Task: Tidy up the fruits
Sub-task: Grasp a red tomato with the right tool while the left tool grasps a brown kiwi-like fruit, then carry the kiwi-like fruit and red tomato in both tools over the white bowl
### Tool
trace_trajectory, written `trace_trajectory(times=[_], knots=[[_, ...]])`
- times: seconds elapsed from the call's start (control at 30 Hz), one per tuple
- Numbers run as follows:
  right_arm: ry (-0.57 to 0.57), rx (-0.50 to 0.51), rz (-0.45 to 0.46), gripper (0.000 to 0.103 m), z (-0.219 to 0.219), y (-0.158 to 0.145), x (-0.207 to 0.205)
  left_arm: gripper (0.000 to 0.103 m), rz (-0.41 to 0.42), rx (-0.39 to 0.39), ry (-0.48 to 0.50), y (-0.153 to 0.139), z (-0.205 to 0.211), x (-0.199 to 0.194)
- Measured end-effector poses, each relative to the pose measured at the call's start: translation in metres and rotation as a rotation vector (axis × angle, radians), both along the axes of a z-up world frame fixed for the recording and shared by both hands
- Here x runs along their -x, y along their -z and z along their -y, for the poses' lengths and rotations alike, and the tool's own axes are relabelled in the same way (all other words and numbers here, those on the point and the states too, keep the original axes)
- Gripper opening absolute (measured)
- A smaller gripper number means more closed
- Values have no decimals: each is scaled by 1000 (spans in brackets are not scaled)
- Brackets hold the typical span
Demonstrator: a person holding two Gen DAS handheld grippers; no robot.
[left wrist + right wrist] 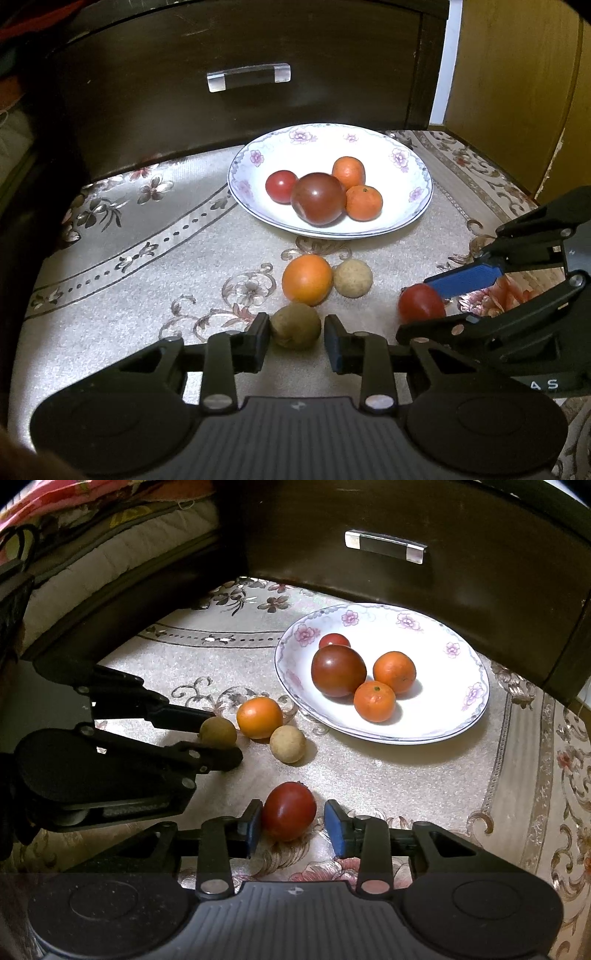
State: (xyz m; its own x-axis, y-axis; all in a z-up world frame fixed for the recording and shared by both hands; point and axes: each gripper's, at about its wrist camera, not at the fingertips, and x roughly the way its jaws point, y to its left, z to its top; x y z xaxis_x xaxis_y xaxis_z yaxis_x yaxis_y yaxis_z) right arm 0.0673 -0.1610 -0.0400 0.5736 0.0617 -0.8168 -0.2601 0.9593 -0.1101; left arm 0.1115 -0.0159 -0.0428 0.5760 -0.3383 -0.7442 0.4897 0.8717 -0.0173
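A white flowered plate [406, 218] holds a dark tomato [317, 199], a small red tomato [280, 185] and two oranges [364, 202]. On the floral cloth in front of it lie an orange [307, 279] and a tan round fruit [352, 277]. My left gripper [297, 332] is shut on a brownish-green round fruit [295, 325] that rests on the cloth. To its right, my right gripper [293, 819] brackets a red tomato [290, 810]. Its left pad touches the tomato, and a small gap shows at the right pad [334, 829].
A dark wooden drawer front with a clear handle [248, 76] rises just behind the plate. Bedding [110, 554] lies beyond the cloth's left edge. A yellowish wooden panel [517, 92] stands at the right. Bare cloth stretches left of the plate [129, 229].
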Motion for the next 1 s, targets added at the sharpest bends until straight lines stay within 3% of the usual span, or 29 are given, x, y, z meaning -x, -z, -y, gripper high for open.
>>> trace_trajectory(times=[0.17,0.7,1.0], knots=[[1,6,1,26,-3,0,0,36,-3,2,4,0,0,1],[44,-1,11,26,1,-7,-1,35,-21,1,26,-5,6,7],[58,4,57,26,-1,-20,1,35,30,-11,11,-21,7,9]])
